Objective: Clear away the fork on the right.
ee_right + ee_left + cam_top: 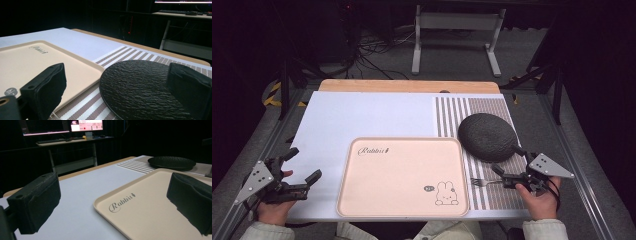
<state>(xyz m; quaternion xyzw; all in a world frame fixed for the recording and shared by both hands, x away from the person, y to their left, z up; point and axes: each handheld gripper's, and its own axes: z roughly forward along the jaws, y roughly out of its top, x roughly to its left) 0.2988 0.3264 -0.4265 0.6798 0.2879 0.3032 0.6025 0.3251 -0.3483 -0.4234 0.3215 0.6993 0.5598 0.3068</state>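
My left claw [304,167] sits at the near left edge of the table [362,115], over the white sheet and just left of the tray [402,175]; its jaws stand wide apart with nothing between them. In the left gripper view the same spread shows, one jaw over the white surface, the other over the tray's near corner by the printed word [121,200]. The tray is pale peach, flat, with rounded corners and a low rim, bare inside except for the script at one corner and a small rabbit drawing [447,193] at the opposite one. My right claw [507,170] rests at the near right, over the striped mat [492,195], jaws released and spread, holding nothing. In the right gripper view the dark round plate [140,87] lies between and beyond the two jaws, its surface rough and rippled, its edge close to the tray's rim but apart from it. From above, the plate [488,136] sits on the striped mat, right of the tray's far corner. A fork [484,182] lies on the mat just right of the tray, tines toward the tray, handle end running under my right claw; whether the claw touches it I cannot tell. My hands [539,197] grip both tools from below, pale sleeves at the bottom edge.
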